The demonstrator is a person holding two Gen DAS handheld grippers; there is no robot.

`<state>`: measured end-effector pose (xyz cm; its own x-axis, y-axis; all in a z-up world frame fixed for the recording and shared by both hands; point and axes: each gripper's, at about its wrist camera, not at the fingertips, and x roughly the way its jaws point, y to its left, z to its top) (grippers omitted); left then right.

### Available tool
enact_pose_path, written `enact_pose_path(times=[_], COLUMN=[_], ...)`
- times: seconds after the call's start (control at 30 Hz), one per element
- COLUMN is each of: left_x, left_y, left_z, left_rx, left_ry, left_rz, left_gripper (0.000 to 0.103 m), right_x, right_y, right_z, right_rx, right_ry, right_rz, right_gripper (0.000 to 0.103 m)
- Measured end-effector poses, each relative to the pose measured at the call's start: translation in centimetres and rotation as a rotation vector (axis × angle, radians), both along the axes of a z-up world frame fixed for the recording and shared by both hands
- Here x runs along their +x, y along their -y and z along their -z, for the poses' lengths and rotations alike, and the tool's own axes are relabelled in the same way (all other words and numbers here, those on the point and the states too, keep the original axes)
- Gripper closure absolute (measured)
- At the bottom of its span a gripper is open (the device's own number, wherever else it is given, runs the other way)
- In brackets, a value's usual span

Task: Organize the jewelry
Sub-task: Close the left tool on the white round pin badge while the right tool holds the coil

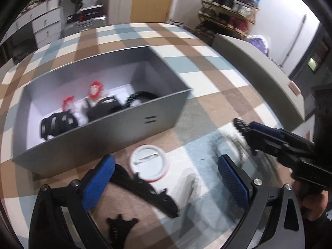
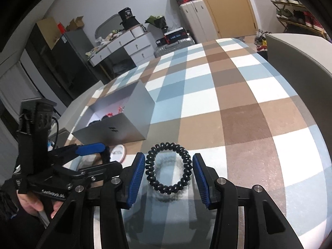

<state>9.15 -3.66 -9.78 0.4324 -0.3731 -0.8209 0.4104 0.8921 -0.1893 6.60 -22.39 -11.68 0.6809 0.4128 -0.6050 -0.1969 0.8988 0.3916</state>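
Note:
An open grey box (image 1: 132,128) on the checked cloth holds several black and red jewelry pieces (image 1: 97,108); it also shows in the right wrist view (image 2: 116,130). My left gripper (image 1: 166,178) is open over a round white badge with a red rim (image 1: 148,162) and a long black clip (image 1: 145,188). A black star-shaped piece (image 1: 121,225) lies near it. My right gripper (image 2: 168,179) is open, its pads on either side of a black beaded bracelet (image 2: 168,167) on the table. In the left wrist view the right gripper (image 1: 244,128) is at the right.
The checked tablecloth (image 2: 238,108) stretches far and right. A grey chair back (image 1: 259,70) stands beside the table. Drawers, suitcases and a shoe rack (image 1: 228,8) stand behind.

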Motion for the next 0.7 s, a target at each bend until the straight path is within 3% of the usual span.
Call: enact_pose_path(times=[0.3, 0.53, 0.6, 0.7], left_x=[-0.7, -0.5, 0.3, 1.0], left_y=[-1.2, 1.1, 1.8, 1.9], left_z=[0.0, -1.0, 0.0, 0.7], left_rx=[0.024, 0.024, 0.072, 0.054], left_ry=[-0.011, 0.022, -0.010, -0.049], left_rz=[-0.021, 0.077, 0.062, 0.053], left_gripper=[0.006, 0.006, 0.006, 0.007], right_x=[0.1, -0.1, -0.2, -0.3], right_y=[-0.7, 0.2, 0.2, 0.2], right_z=[-0.3, -0.2, -0.3, -0.3], right_rx=[0.019, 0.043, 0.042, 0.039], right_ry=[0.020, 0.014, 0.013, 0.019], right_rz=[-0.015, 0.007, 0.008, 0.004], right_gripper=[0.057, 0.057, 0.057, 0.057])
